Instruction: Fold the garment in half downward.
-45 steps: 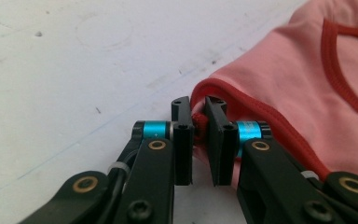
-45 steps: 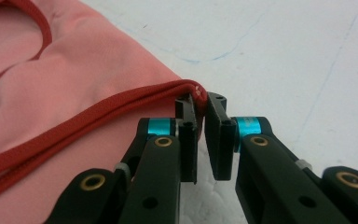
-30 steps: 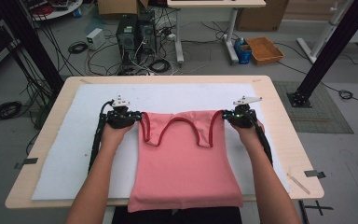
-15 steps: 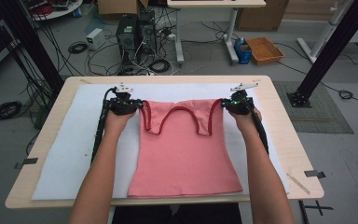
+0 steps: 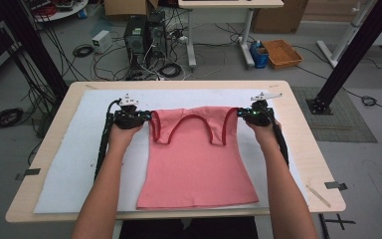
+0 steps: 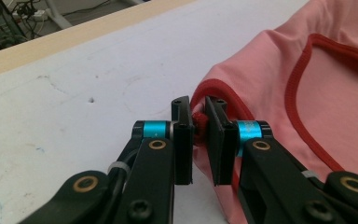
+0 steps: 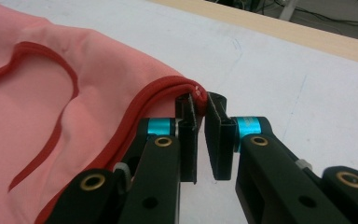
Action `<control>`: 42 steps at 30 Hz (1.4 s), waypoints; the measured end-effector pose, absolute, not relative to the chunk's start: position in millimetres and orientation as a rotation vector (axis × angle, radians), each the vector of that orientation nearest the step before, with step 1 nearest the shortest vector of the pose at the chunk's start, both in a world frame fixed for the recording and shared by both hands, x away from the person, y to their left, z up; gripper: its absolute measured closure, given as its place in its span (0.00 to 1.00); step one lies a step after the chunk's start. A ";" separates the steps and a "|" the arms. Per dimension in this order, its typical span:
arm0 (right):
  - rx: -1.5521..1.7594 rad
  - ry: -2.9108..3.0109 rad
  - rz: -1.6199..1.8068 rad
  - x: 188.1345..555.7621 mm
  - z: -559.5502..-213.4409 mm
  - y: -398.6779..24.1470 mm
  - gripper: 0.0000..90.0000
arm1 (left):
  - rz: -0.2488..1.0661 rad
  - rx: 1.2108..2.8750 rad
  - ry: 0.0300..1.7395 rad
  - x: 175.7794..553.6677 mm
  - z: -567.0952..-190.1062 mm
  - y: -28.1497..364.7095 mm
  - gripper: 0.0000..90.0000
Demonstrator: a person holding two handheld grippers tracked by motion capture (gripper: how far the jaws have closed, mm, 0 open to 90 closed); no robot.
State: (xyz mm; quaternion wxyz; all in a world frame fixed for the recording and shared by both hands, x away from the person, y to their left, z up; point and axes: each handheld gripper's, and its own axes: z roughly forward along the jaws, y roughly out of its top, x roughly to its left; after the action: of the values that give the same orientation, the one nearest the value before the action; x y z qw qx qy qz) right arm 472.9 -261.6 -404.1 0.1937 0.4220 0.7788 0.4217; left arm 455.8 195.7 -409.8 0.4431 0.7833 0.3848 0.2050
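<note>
— Pink tank top (image 5: 194, 164), spread flat on the white sheet (image 5: 69, 164) that covers the wooden table (image 5: 298, 149). See it? Hem toward the person, straps toward the far edge.

— I see it. Dark red trim round the neck and armholes. Where are the hands?

— One at each shoulder. The left gripper (image 5: 138, 117) has its jaws pressed together on the red binding at the top left strap; in the left gripper view (image 6: 199, 122) the trim is bunched between the two black plates.

— And the other?

— The right gripper (image 5: 243, 114) holds the top right corner the same way (the red edge sits pinched at the very tips of the jaws in the right gripper view (image 7: 199, 103)). The top edge runs straight between the two.

— Forearms?

— Both stretched out over the sheet, one each side of the cloth, cables (image 5: 102, 144) trailing back along them.
</note>
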 end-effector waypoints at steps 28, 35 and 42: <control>1.021 2.185 1.326 424.5 -391.2 -273.7 0.93 | 0.548 1.902 0.801 401.8 -393.4 202.6 0.90; 0.973 2.178 1.379 404.1 -389.5 -280.4 0.93 | 0.547 1.878 0.755 379.7 -389.5 203.7 0.90; 0.921 2.180 1.399 380.5 -392.1 -284.6 0.93 | 0.526 1.859 0.710 358.1 -393.4 203.5 0.90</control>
State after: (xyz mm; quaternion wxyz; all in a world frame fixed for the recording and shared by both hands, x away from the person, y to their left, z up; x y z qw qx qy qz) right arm 380.5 -284.6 -392.1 0.1953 0.3285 0.7777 0.4991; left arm 358.1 203.5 -393.4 0.5155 0.7739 0.2955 0.2191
